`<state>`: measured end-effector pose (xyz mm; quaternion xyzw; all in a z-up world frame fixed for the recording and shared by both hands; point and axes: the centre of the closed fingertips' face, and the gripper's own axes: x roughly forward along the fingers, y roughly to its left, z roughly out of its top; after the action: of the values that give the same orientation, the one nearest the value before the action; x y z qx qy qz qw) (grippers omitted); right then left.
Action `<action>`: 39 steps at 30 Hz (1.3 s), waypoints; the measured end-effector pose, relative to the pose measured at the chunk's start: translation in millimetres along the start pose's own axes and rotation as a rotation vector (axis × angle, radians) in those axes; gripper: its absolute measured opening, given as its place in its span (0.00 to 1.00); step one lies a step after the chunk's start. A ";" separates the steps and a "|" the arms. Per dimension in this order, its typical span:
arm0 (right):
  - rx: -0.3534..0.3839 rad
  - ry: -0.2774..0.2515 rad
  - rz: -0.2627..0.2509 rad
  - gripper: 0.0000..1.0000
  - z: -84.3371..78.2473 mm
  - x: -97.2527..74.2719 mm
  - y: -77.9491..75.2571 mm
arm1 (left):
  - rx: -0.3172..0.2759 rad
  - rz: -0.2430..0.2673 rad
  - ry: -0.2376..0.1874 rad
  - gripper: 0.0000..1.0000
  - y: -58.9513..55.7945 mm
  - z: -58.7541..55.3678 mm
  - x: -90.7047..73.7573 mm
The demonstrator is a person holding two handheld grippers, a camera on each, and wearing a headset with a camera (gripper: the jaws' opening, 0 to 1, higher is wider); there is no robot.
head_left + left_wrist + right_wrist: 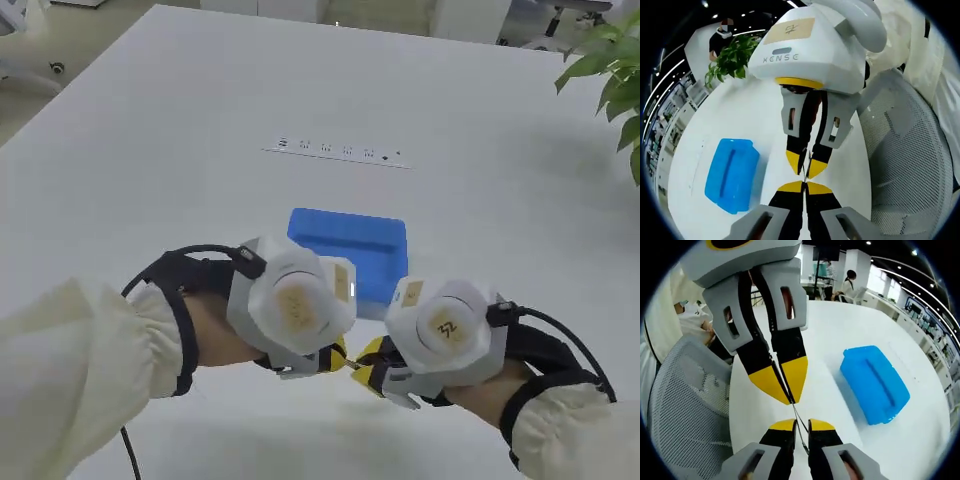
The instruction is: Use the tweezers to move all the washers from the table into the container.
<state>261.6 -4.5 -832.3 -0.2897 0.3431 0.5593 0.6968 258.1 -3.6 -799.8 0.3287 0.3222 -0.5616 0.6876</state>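
A blue container (350, 250) lies on the white table (200, 120), just beyond my two grippers. A row of small dark pieces (340, 152), too small to tell as washers, lies farther back. My left gripper (338, 358) and right gripper (372, 368) face each other tip to tip near the front edge. Thin metal tweezers (796, 416) run between them, and both grippers are shut on them. In the left gripper view my own yellow-tipped jaws (805, 188) press together on the tweezers (809, 159), with the right gripper (806, 165) opposite. The blue container (731, 172) lies to the left there.
A green plant (615, 70) stands at the table's far right. A white mesh chair (900, 150) sits behind the grippers at the front edge. The blue container (875, 382) lies right of the jaws in the right gripper view. People sit at far tables.
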 end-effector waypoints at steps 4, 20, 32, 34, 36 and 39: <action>0.037 -0.023 -0.034 0.13 -1.8 -5.3 0.2 | -0.014 0.003 -0.008 0.00 3.2 0.3 -0.8; 0.365 -0.295 -0.275 0.27 4.9 -128.8 0.3 | 0.027 -0.020 0.151 0.00 11.1 -41.9 19.9; 0.473 -0.388 -0.441 0.40 -4.4 -180.3 -6.7 | 0.003 -0.022 0.239 0.00 19.2 -65.3 36.2; 0.489 -0.386 -0.455 0.43 -9.5 -181.3 -6.4 | 0.000 -0.018 0.252 0.00 20.6 -69.0 38.4; 0.497 -0.377 -0.465 0.44 -15.2 -182.4 -3.5 | -0.006 -0.016 0.269 0.00 21.9 -73.6 40.0; 0.508 -0.367 -0.487 0.44 -23.7 -186.5 0.2 | -0.010 -0.016 0.278 0.00 22.4 -76.1 40.1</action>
<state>231.8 -131.4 -696.9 -0.0762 0.2618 0.3176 0.9082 281.0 39.2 -874.2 0.3974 0.4199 -0.5144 0.6334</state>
